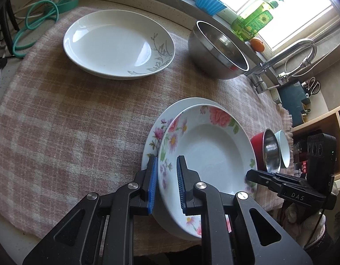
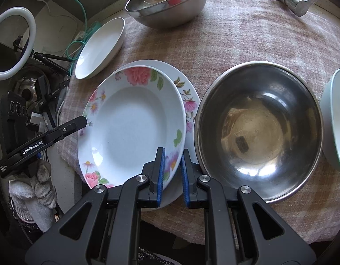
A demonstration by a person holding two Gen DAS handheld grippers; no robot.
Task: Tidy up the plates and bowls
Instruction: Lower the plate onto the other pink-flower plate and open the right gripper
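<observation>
A deep floral plate sits on a wider floral plate on the pink checked cloth. My left gripper straddles the deep plate's near rim, blue pads slightly apart; it shows at the left of the right wrist view. My right gripper straddles the opposite rim, pads slightly apart; its tip shows in the left wrist view. A white plate with a grey leaf pattern lies farther back. A large steel bowl stands beyond.
A smaller steel bowl, red outside, stands right of the floral plates, with a white bowl beside it. A tap, oil bottle and blue cup line the window side. Green cable lies left.
</observation>
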